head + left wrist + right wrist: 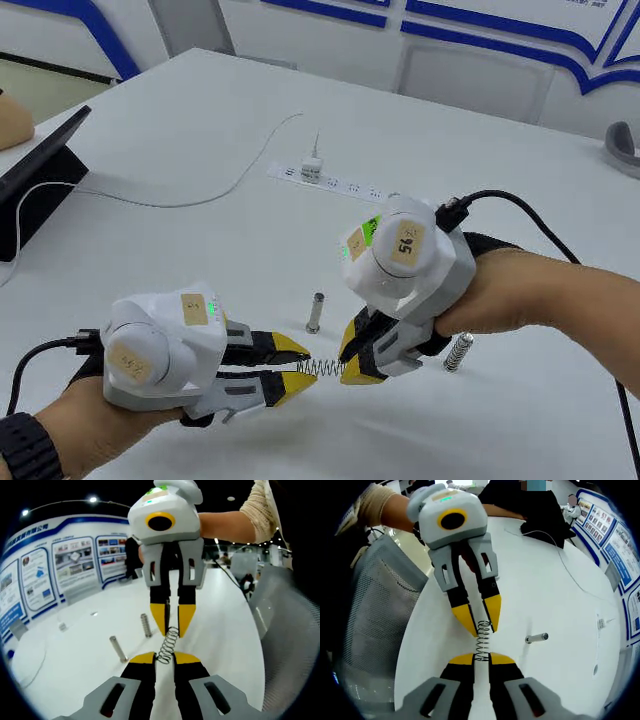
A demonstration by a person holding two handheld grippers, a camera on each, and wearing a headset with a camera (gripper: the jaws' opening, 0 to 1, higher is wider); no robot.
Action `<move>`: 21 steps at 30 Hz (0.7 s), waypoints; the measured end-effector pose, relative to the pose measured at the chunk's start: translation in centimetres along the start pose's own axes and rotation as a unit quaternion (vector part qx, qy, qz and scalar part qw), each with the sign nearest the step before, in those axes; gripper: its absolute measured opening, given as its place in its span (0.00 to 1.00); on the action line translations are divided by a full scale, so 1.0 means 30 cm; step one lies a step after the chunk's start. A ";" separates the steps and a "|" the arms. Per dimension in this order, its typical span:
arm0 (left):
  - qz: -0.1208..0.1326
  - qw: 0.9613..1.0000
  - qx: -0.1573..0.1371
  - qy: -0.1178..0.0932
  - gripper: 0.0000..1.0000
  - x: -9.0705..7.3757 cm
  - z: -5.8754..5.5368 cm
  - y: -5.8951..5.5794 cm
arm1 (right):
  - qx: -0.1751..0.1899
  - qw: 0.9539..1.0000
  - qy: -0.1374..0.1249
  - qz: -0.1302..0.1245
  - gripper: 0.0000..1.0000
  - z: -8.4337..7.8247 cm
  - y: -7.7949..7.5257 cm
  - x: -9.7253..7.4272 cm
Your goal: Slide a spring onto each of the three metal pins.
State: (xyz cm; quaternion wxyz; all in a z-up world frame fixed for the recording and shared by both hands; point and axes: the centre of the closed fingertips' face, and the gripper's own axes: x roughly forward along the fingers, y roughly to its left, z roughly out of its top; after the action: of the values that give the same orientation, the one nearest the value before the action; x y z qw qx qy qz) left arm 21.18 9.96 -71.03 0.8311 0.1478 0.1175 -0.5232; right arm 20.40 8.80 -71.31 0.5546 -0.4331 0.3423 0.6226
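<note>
I count two grippers: left gripper (303,366), right gripper (349,365). Two springs: held spring (322,367) strung between both sets of jaws, and table spring (458,352); can't tell if there's a pin inside that one. One bare metal pin (316,312). One power strip (330,184), one plug (312,166) in it. One dark tablet (35,175).

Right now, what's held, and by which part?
One spring, held between the two grippers. The left gripper is shut on one end and the right gripper is shut on the other end.
</note>
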 end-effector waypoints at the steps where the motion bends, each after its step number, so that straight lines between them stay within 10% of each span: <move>1: -0.001 1.000 0.001 0.001 0.13 0.001 -0.001 -0.001 | -0.001 1.000 0.000 0.000 0.11 0.002 0.001 -0.004; 21: -0.002 1.000 -0.007 -0.001 0.11 0.011 0.007 -0.008 | -0.026 0.999 -0.028 -0.013 0.11 0.117 0.006 -0.072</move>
State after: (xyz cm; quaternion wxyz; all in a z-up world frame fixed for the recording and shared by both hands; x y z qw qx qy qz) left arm 21.11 9.50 -70.98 0.8311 0.1408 0.1208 -0.5242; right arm 19.68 11.11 -67.95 0.5606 -0.4340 0.3050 0.6359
